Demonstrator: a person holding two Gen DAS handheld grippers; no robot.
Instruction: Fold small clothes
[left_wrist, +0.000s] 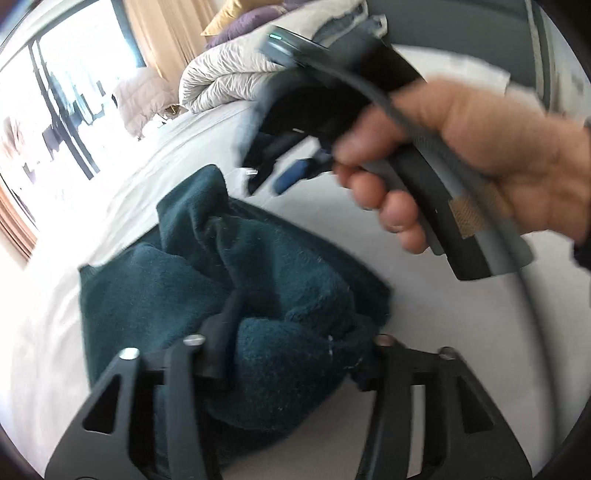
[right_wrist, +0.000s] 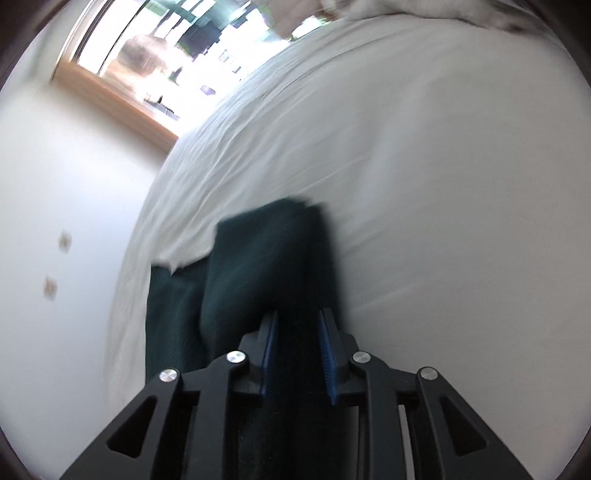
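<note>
1. Left wrist cam, nearest first: left gripper (left_wrist: 291, 354) sits at 6 o'clock w/ its jaws spread apart. The dark green towel (left_wrist: 236, 280) is bunched up between them. Left finger (left_wrist: 221, 332) lies against the fabric, but the right one is buried behind a fold, so can't tell if it's really clamped or just resting in the pile.
2. Towel is crumpled on the white bed sheet (left_wrist: 406, 354), filling the middle of that view from about 6 to 10 o'clock.
3. Further out, approx 2 o'clock: a hand (left_wrist: 461, 155) wrapped round the handle of the right gripper (left_wrist: 266, 181), blue pads showing at the tip. Blurry.
4. Far bg, 12 o'clock: rumpled grey-white duvet (left_wrist: 229, 77), beige curtain (left_wrist: 166, 33), bright window (left_wrist: 55, 92) at 10.
5. Right wrist cam: right gripper (right_wrist: 300, 332) at 6 o'clock, blue pads (right_wrist: 327, 350) partly apart, a fold of the towel (right_wrist: 258, 266) running between them. Whether the pads actually pinch it, can't tell, too smeared.
6. Beyond that the towel drapes toward 7 o'clock over the sheet (right_wrist: 424, 184), window (right_wrist: 166, 44) up at 11.
</note>
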